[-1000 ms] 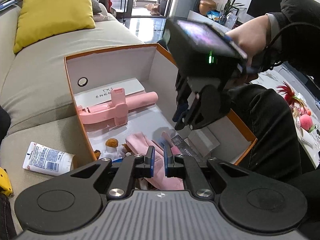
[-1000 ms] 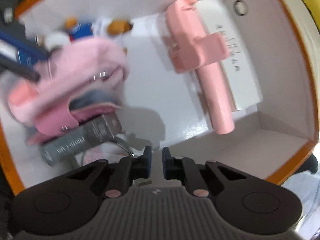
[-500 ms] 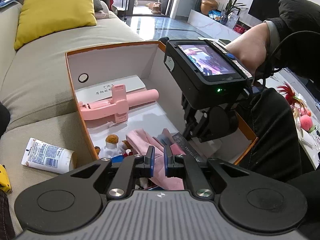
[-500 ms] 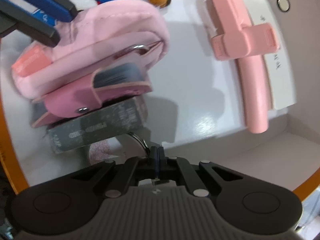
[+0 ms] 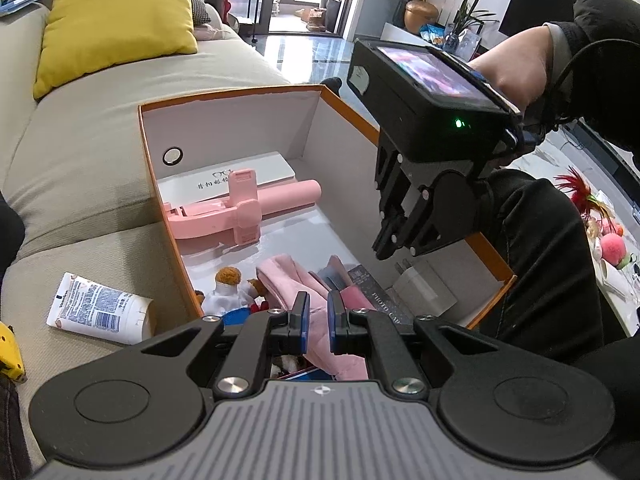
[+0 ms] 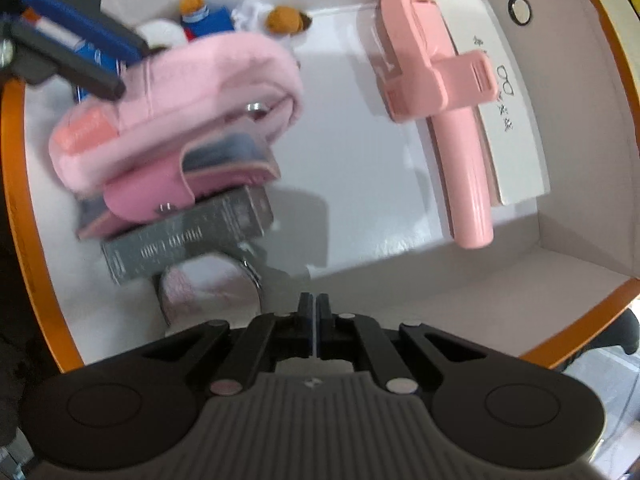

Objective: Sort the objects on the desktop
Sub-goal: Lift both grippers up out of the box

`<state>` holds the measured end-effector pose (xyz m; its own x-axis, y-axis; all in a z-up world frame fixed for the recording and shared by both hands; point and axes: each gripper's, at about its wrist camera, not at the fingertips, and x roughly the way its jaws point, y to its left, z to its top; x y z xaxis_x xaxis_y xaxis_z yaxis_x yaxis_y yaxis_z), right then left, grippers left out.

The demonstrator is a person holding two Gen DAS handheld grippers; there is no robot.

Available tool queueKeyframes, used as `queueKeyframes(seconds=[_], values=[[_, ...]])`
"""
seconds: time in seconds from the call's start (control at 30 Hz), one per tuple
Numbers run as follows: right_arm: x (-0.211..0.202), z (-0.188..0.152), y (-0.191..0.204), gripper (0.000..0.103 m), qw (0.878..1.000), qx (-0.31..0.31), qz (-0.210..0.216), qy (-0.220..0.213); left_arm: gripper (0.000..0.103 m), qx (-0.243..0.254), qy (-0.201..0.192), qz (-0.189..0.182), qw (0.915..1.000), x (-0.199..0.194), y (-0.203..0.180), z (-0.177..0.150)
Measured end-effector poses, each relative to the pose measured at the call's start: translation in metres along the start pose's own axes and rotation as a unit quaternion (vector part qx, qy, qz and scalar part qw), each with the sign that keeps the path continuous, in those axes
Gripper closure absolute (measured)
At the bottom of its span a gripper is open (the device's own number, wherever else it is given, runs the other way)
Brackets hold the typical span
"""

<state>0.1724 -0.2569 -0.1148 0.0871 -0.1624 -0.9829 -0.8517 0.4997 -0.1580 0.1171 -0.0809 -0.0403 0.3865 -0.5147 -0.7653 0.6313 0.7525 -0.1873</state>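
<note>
An orange-edged white box (image 5: 232, 96) sits on the sofa. It holds a pink selfie stick (image 5: 240, 210), a white glasses case (image 5: 224, 172), a small doll (image 5: 228, 290), pink fabric pouches (image 5: 304, 284), a grey photo-card box (image 5: 376, 298) and a white charger (image 5: 424, 286). My left gripper (image 5: 317, 318) hovers at the box's near edge, slightly open and empty. My right gripper (image 5: 394, 252) hangs above the charger; in the right wrist view it (image 6: 316, 312) is shut with nothing between the fingers. That view shows the selfie stick (image 6: 448, 120) and the photo-card box (image 6: 188, 240).
A white cream tube (image 5: 100, 308) lies on the sofa left of the box. A yellow cushion (image 5: 116, 20) leans at the back. The person's dark-trousered leg (image 5: 540, 260) is right of the box. A low table with trinkets (image 5: 612, 240) is at far right.
The right gripper closed its fingers, dipped toward the box's near corner, then rose above the charger. The left gripper stayed almost still.
</note>
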Motion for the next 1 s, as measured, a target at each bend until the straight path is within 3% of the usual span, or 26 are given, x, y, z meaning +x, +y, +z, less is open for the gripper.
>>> queueKeyframes(seconds=[0.27,0.5,0.77,0.87,0.93,0.97,1.0], values=[[0.005,-0.007,0.019,0.103,0.999,-0.032,0.018,0.017,0.094,0.000,-0.015,0.009,0.9998,-0.014,0.002,-0.002],[-0.005,-0.009,0.024,0.102,0.999,-0.038,-0.014,0.006,0.094,-0.009,-0.027,0.028,0.9992,-0.030,0.006,-0.008],[-0.057,-0.021,0.039,0.099,0.994,-0.018,-0.055,-0.090,0.094,-0.028,-0.042,0.077,0.9958,-0.067,0.024,-0.024],[-0.081,-0.045,0.074,0.098,0.988,-0.006,-0.059,-0.145,0.092,-0.049,-0.042,0.109,0.9920,-0.082,0.041,-0.032],[-0.103,-0.034,0.092,0.098,0.981,-0.003,-0.049,-0.190,0.092,-0.065,-0.040,0.131,0.9884,-0.090,0.056,-0.035],[-0.094,-0.002,0.062,0.098,0.977,-0.002,-0.042,-0.208,0.092,-0.073,-0.038,0.145,0.9859,-0.093,0.064,-0.036],[-0.100,0.001,0.064,0.098,0.974,-0.001,-0.037,-0.223,0.091,-0.080,-0.036,0.159,0.9834,-0.097,0.071,-0.038]])
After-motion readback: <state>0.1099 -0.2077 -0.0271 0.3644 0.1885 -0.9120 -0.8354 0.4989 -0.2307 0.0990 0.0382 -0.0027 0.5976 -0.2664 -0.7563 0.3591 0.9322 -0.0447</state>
